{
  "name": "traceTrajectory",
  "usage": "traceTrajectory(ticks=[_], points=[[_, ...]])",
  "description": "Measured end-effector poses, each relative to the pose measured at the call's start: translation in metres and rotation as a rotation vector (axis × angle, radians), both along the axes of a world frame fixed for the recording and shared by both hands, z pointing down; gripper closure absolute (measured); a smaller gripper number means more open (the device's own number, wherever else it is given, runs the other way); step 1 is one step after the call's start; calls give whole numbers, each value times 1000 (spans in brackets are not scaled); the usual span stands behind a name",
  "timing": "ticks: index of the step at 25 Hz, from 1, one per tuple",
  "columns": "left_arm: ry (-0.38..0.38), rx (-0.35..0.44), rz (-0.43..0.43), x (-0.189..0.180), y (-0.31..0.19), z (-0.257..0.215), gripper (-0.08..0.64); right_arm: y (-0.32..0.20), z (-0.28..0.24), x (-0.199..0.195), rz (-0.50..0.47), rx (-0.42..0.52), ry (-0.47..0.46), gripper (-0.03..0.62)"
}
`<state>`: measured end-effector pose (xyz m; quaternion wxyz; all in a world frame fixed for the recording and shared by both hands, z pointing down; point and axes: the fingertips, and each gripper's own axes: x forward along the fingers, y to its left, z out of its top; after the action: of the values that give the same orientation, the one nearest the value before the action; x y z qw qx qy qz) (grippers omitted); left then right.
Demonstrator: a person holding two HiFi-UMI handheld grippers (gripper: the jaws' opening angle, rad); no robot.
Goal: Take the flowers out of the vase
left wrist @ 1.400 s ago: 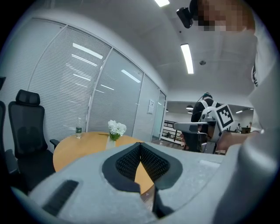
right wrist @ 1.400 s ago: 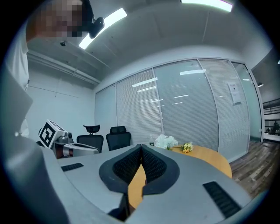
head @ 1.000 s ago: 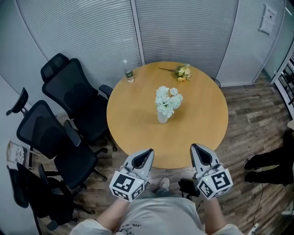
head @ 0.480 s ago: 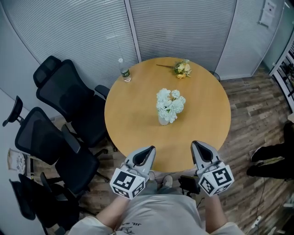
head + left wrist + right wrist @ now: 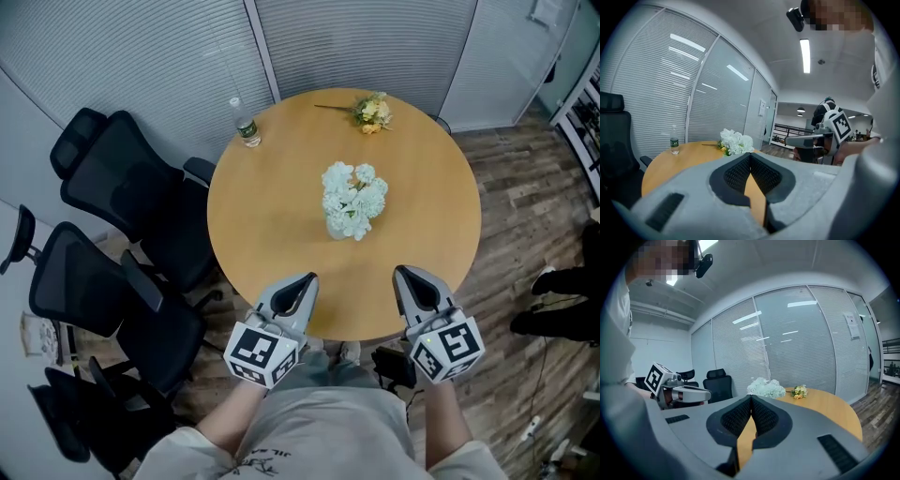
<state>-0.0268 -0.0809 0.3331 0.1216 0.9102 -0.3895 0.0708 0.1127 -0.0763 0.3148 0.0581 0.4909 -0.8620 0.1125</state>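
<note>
A bunch of white flowers (image 5: 354,196) stands in a small white vase (image 5: 337,228) at the middle of the round wooden table (image 5: 262,225). The same white flowers (image 5: 735,141) (image 5: 766,387) show in both gripper views, well beyond the jaws. My left gripper (image 5: 307,281) hovers over the table's near edge, shut, with nothing in it. To its right, my right gripper (image 5: 404,274) is also shut and empty. A loose yellow bouquet (image 5: 372,112) lies on the table's far side.
A plastic water bottle (image 5: 247,131) stands at the far left of the table. Several black office chairs (image 5: 131,197) crowd the table's left side. Frosted glass walls with blinds (image 5: 169,47) run behind. A person's shoes (image 5: 553,281) show at the right on the wooden floor.
Both grippers and my view have moved toward the table; the vase and table sit lower and nearer in the frame. Both grippers stay shut.
</note>
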Motion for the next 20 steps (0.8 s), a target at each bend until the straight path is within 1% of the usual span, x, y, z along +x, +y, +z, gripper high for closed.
traceTrajectory(ticks=[8,14,20], points=[[-25,-10,-2,-3,-29,15,551,-24,20,2,0,-23,2,586],[-38,-15,4,1,-44,29,551,-42,36,-6,-15,-41,-2,584],[-47,-58,15,6,-57,59,549,-59,59,-10,-21,-72,-3,584]])
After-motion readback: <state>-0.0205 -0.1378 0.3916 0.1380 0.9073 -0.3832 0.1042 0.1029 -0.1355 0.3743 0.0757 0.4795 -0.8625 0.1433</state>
